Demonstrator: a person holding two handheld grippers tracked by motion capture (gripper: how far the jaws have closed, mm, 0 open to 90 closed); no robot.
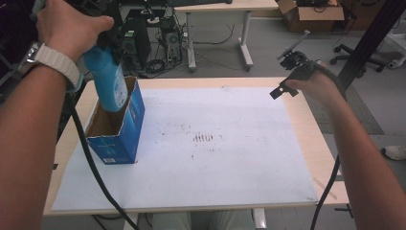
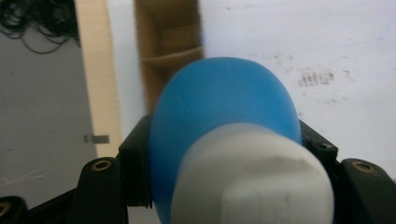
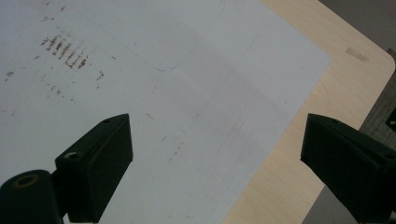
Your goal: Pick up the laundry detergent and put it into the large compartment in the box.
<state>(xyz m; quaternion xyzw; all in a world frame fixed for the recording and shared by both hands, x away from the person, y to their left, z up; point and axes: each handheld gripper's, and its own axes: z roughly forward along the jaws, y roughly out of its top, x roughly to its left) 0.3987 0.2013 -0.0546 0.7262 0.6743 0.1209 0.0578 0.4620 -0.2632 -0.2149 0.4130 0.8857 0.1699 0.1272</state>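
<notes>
A bright blue bottle is showing a white cap. The carton is looking deep blue outside, plain brown inside. A white sheet, speckled with dark smudges, is covering the pale wood bench.

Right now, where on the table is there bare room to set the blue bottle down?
The white mat is free from the blue box to its right edge. The left edge is crowded: the left gripper holds the blue bottle over the box.

Print on the blue box is too small to read.
</notes>
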